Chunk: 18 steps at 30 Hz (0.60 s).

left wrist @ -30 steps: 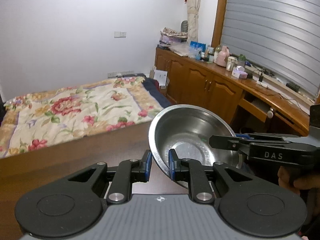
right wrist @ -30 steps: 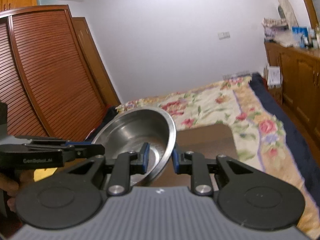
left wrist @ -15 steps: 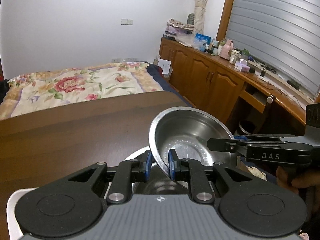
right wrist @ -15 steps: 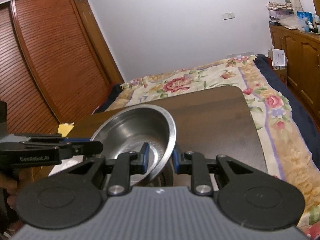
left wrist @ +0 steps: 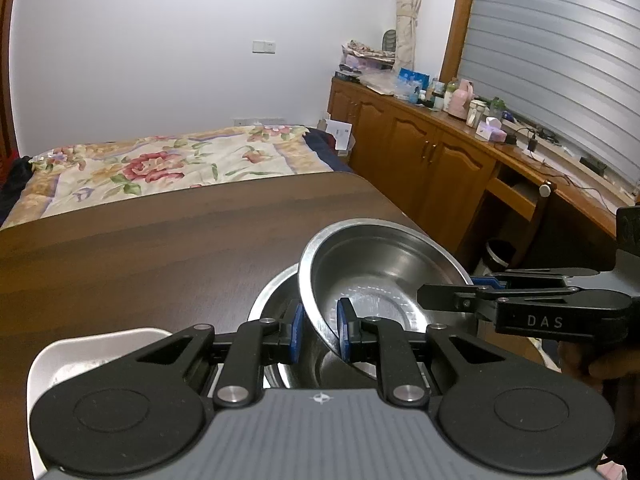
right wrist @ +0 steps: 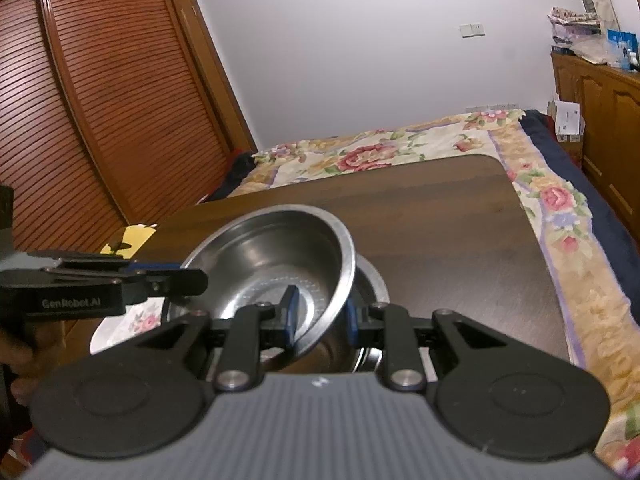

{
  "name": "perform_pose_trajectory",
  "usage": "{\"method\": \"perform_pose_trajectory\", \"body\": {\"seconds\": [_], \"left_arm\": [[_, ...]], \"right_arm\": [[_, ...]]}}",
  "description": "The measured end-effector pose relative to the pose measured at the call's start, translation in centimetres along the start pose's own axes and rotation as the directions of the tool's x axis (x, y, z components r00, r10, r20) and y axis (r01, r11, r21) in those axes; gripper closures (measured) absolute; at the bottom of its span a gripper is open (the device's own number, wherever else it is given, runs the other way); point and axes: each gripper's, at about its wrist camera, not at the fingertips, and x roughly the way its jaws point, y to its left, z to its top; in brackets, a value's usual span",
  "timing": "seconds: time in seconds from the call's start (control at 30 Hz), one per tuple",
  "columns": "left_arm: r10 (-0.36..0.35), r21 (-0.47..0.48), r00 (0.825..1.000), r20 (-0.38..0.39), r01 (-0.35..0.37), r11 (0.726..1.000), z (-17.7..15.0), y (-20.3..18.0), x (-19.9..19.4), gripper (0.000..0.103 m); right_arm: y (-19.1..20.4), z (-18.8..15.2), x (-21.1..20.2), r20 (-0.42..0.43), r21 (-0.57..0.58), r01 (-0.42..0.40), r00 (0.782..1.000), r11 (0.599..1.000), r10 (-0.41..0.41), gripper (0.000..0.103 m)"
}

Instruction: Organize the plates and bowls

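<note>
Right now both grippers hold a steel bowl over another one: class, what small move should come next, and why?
Probably lower it straight down. The left gripper and right gripper each pinch the rim of the held steel bowl, which hangs tilted just above the second steel bowl on the table, so levelling and lowering should nest them.

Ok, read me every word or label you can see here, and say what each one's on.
"DAS": side of the right gripper, seen from the left wrist.
"GenRobot.AI": side of the left gripper, seen from the right wrist.
Blue packs on the sideboard: print too small to read.
</note>
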Motion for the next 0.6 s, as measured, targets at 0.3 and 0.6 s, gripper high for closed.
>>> {"method": "perform_pose_trajectory", "body": {"seconds": [0.3, 0.6], "left_arm": [[0.01, 0.008, 1.0, 0.015, -0.01, 1.0, -1.4, 0.0, -0.5, 0.083], [0.044, 0.022, 0.999, 0.009, -0.044, 0.999, -1.8, 0.1, 0.2, 0.083]], "right_arm": [[0.4, -1.1, 0.0, 0.013, 0.057, -0.019, 1.0, 0.998, 0.018, 0.077], [1.6, -1.7, 0.6, 0.017, 0.007, 0.025, 1.0, 1.0, -0.025, 0.077]]}}
